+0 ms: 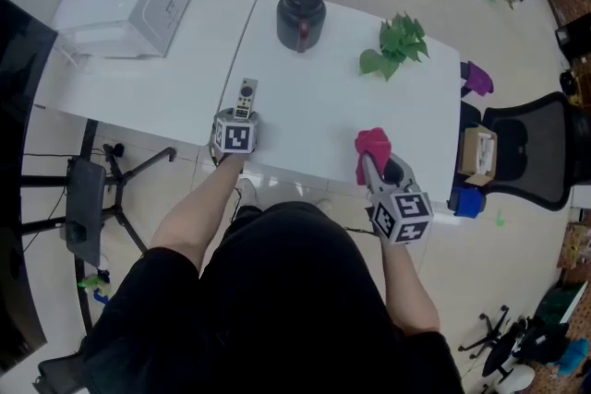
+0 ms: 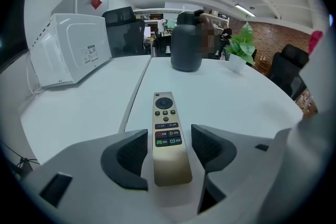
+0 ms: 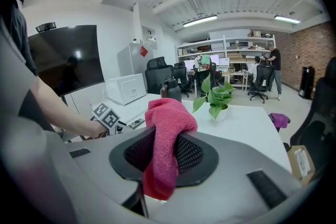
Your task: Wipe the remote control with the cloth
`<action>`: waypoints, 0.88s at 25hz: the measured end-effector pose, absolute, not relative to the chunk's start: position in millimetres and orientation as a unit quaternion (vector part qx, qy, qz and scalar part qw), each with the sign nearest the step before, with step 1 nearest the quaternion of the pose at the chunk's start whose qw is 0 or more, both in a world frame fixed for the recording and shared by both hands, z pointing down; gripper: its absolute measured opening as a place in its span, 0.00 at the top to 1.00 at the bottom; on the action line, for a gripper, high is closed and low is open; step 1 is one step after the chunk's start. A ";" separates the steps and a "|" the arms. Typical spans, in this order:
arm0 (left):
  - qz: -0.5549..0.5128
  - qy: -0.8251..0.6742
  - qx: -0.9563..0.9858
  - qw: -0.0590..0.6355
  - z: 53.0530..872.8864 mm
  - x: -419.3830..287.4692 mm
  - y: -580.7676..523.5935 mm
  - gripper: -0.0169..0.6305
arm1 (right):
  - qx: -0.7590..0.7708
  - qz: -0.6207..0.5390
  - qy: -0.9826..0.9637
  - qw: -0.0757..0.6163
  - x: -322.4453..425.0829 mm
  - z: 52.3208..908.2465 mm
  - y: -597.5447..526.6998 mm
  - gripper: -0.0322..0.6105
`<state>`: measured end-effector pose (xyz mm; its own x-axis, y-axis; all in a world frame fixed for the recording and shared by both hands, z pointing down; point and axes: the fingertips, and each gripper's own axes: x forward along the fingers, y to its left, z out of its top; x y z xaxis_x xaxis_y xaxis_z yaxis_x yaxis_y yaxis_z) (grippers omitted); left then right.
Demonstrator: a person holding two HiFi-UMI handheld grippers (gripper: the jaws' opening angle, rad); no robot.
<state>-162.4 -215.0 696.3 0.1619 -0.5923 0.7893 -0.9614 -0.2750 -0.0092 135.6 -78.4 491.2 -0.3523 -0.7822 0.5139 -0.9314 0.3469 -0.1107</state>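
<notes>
A slim gold remote control (image 1: 246, 97) (image 2: 167, 134) lies flat on the white table (image 1: 314, 120), buttons up, near the front edge. My left gripper (image 1: 242, 117) (image 2: 169, 153) straddles its near end with the jaws open; a gap shows between each pad and the remote's sides. A pink cloth (image 1: 373, 146) (image 3: 168, 123) hangs pinched in my right gripper (image 1: 376, 167) (image 3: 167, 153), which is shut on it. That gripper hovers by the table's front edge, to the right of the remote and apart from it.
A white microwave-like box (image 1: 129, 0) stands at the back left, a dark kettle (image 1: 301, 14) at the back middle and a small green plant (image 1: 395, 46) to its right. Off the table's right end are a purple rag (image 1: 477, 78), a black office chair (image 1: 526, 152) and a cardboard box (image 1: 477, 154).
</notes>
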 end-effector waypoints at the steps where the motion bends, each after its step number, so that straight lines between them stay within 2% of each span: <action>1: 0.350 -0.544 0.717 0.259 692.7 -165.6 -213.1 0.56 | 0.536 0.200 -0.797 0.194 135.6 495.8 -80.9 0.79; 10: 0.284 -0.538 0.765 0.211 625.3 -170.3 -180.6 0.56 | 0.534 0.252 -0.763 0.262 151.2 582.4 -127.4 0.79; 22: 0.259 -0.492 0.818 0.145 557.2 -138.9 -130.7 0.56 | 0.538 0.302 -0.678 0.400 171.0 689.0 -153.6 0.77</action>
<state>-138.9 -130.7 557.2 0.3814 -0.7297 0.5675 -0.8805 -0.4738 -0.0175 171.0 -153.6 689.0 -0.1020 -0.4871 0.8674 -0.9707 0.2392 0.0202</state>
